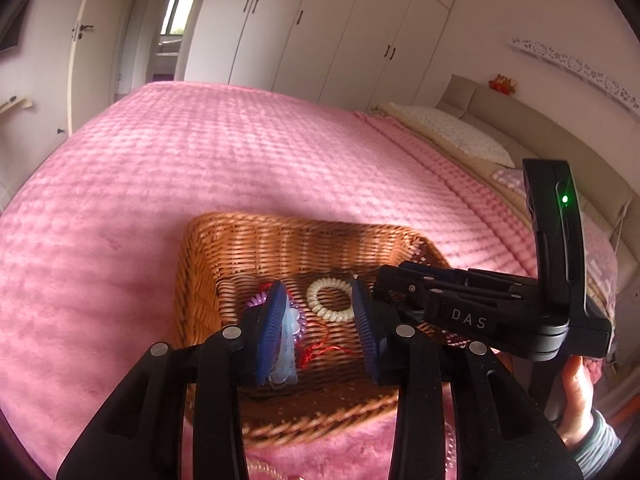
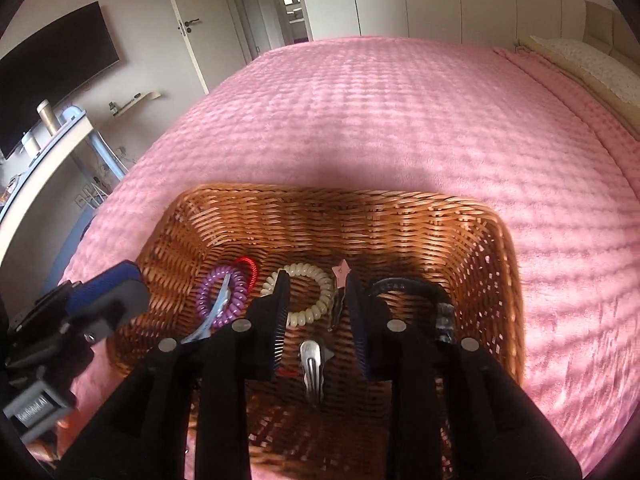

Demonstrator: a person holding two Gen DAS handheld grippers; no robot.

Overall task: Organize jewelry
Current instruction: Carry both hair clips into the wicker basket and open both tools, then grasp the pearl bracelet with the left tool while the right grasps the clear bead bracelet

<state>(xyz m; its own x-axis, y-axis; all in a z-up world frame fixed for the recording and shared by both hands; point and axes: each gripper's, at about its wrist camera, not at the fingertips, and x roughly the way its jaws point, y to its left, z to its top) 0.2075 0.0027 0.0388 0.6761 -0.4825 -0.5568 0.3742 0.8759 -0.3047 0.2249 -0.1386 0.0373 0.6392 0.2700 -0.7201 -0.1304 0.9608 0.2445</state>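
Note:
A brown wicker basket (image 1: pixel 208 264) (image 2: pixel 460 216) sits on the pink bedspread. Inside lie a cream spiral hair tie (image 1: pixel 326 300) (image 2: pixel 316 308), a purple spiral hair tie (image 2: pixel 212 288) (image 1: pixel 256 300), a red cord (image 2: pixel 250 264) (image 1: pixel 320 350), a light blue clip (image 2: pixel 222 304) (image 1: pixel 286 356), a silver hair clip (image 2: pixel 312 364), a pink star clip (image 2: pixel 341 270) and a black band (image 2: pixel 412 286). My left gripper (image 1: pixel 320 320) is open over the basket, the blue clip resting against its left pad. My right gripper (image 2: pixel 316 308) is open and empty above the basket; it also shows in the left wrist view (image 1: pixel 400 276).
The pink bedspread (image 1: pixel 200 160) (image 2: pixel 380 120) spreads around the basket. Pillows (image 1: pixel 452 132) and headboard lie at the right. White wardrobes (image 1: pixel 340 28) stand behind. A desk (image 2: pixel 44 152) and a wall screen (image 2: pixel 48 64) are at the left.

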